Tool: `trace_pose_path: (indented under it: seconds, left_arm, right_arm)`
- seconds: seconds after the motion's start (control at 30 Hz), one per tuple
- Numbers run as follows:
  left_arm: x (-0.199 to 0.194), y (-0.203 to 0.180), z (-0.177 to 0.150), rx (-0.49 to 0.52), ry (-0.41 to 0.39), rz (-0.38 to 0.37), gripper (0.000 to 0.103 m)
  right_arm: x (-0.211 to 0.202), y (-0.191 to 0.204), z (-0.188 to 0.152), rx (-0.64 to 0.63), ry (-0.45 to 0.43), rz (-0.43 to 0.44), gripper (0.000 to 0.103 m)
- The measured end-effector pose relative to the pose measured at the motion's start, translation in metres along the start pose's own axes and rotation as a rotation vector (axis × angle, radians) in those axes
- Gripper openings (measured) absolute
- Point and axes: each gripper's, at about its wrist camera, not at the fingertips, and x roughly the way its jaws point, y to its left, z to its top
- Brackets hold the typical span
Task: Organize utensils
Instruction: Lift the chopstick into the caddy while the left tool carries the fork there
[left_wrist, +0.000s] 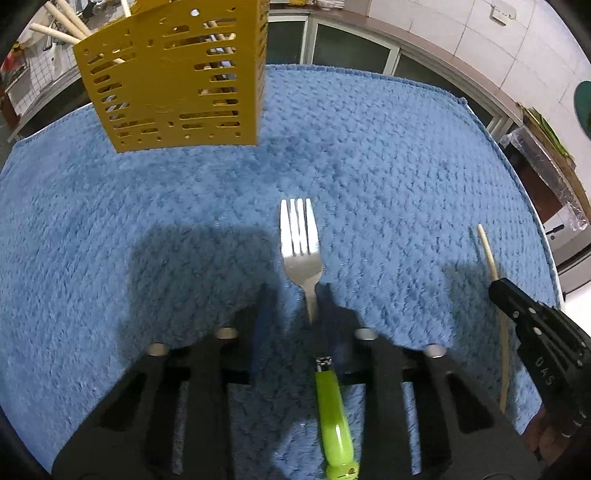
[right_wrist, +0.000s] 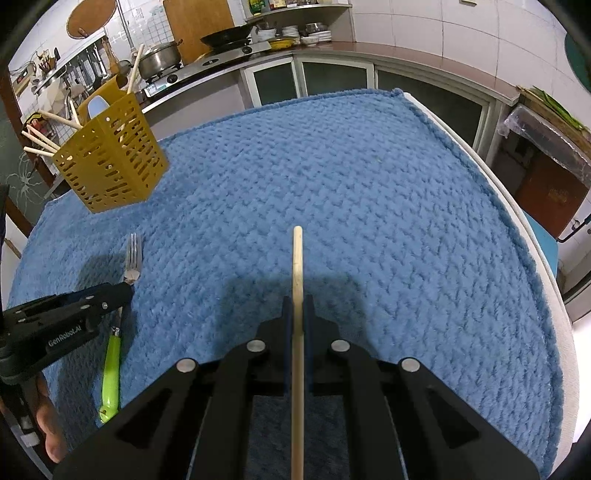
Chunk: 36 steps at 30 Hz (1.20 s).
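A fork (left_wrist: 300, 236) with a green handle (left_wrist: 334, 413) lies on the blue towel (left_wrist: 406, 177). My left gripper (left_wrist: 293, 295) is open, its fingers on either side of the fork's neck. My right gripper (right_wrist: 298, 306) is shut on a wooden chopstick (right_wrist: 297, 258) that points forward. The yellow slotted utensil holder (left_wrist: 177, 77) stands at the far left with several chopsticks in it. It also shows in the right wrist view (right_wrist: 110, 155), as do the fork (right_wrist: 132, 258) and the left gripper (right_wrist: 125, 291).
The towel (right_wrist: 369, 184) covers a white table whose edge (right_wrist: 546, 280) runs along the right. Kitchen counter, stove and pots (right_wrist: 162, 55) stand behind. The right gripper (left_wrist: 498, 291) with the chopstick (left_wrist: 487, 251) shows at the right of the left wrist view.
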Motion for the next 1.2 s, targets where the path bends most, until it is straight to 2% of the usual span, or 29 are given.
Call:
trace_pose_path:
  seconds: [0.13, 0.27, 0.4, 0.8, 0.87, 1.03, 1.2]
  left_arm:
    - [0.004, -0.007, 0.003, 0.021, -0.002, 0.014, 0.011]
    - [0.007, -0.004, 0.009, 0.034, -0.011, -0.012, 0.005]
    - [-0.001, 0.006, 0.008, 0.046, -0.031, -0.046, 0.004]
    - [-0.057, 0.092, -0.004, -0.016, -0.156, -0.163, 0.004]
    - [-0.063, 0.104, -0.005, -0.014, -0.172, -0.154, 0.001]
    - [-0.075, 0.130, 0.000, -0.023, -0.213, -0.138, 0.000]
    - [-0.091, 0.143, 0.002, 0.015, -0.263, -0.121, 0.000]
  right_arm:
    - [0.005, 0.004, 0.000, 0.002, 0.012, -0.009, 0.006]
    - [0.004, 0.009, 0.000, 0.001, 0.018, -0.012, 0.006]
    - [-0.004, 0.015, 0.002, 0.005, -0.001, 0.001, 0.006]
    - [-0.024, 0.065, 0.002, 0.010, -0.085, 0.116, 0.006]
    - [-0.024, 0.072, 0.002, 0.013, -0.095, 0.129, 0.006]
    - [-0.025, 0.088, 0.001, 0.033, -0.138, 0.174, 0.006]
    - [-0.030, 0.097, 0.006, 0.050, -0.186, 0.209, 0.006]
